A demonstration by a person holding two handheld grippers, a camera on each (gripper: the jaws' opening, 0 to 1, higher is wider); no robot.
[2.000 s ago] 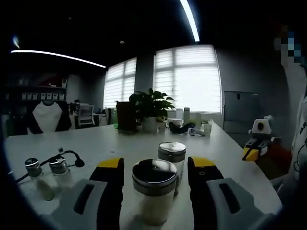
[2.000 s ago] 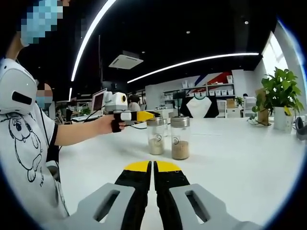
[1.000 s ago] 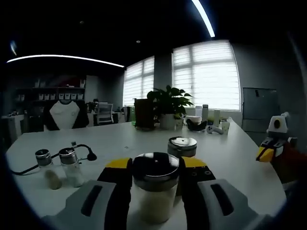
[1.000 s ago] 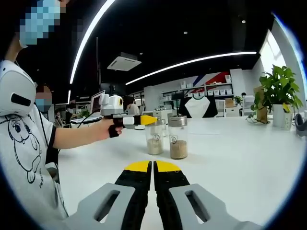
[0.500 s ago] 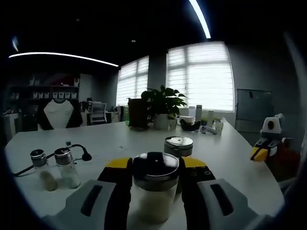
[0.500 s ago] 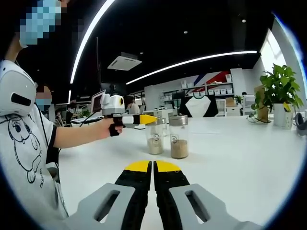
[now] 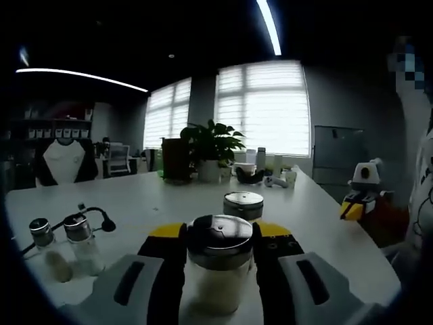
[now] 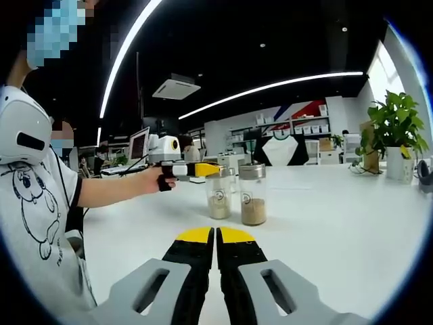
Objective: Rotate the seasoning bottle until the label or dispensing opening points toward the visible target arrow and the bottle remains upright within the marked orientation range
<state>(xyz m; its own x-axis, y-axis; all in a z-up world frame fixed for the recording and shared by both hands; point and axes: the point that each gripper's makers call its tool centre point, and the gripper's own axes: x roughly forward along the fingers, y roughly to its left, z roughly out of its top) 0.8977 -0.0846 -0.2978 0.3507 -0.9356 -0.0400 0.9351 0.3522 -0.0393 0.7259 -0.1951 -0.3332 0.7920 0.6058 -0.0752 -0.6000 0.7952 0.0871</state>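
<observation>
One seasoning bottle (image 7: pixel 218 264) stands upright on the white table (image 7: pixel 176 196), clamped between the left gripper (image 7: pixel 218 254) jaws, a second jar (image 7: pixel 243 206) just behind it, right gripper (image 8: pixel 216 237) jaws pressed together holding nothing.

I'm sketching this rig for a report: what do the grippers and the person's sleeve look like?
Each hand-held gripper, left and right, has black jaws with yellow tips on pale grey slotted bodies. The person's sleeve is short, white with a black cuff, on a cartoon-printed shirt.
</observation>
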